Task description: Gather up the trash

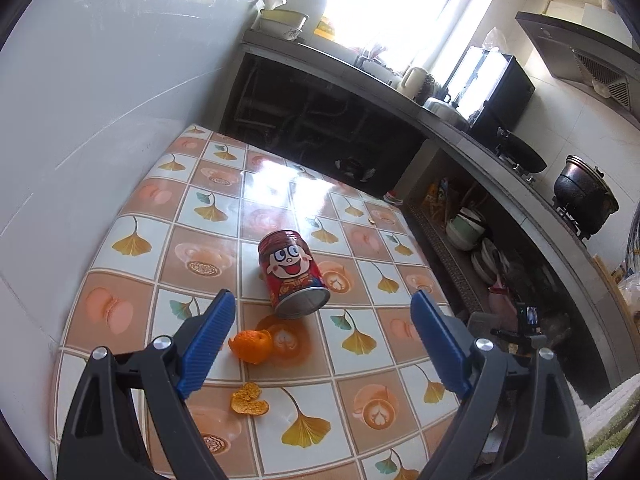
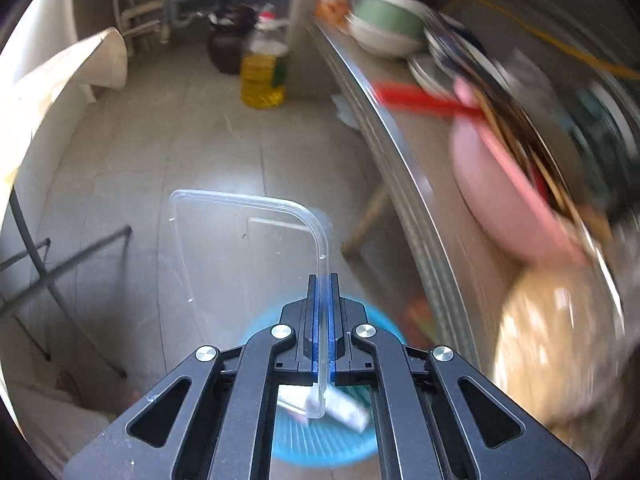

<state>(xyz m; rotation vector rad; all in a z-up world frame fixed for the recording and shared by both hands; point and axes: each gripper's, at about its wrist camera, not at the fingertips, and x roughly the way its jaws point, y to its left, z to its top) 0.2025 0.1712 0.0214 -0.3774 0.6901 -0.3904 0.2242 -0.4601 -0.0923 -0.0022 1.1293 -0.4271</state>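
Trash lies across the tiled worktop [image 1: 132,200] in the left wrist view: a red can [image 1: 291,270] on its side, with orange peel [image 1: 251,345] beside it. The left claw [image 1: 322,338] hangs released above them, jaws spread, probably lining up on the can.

Right wrist view: the right claw [image 2: 323,280] is clenched on a clear plastic lid [image 2: 244,248], held over a blue bin [image 2: 320,432] on the floor, likely for dropping.
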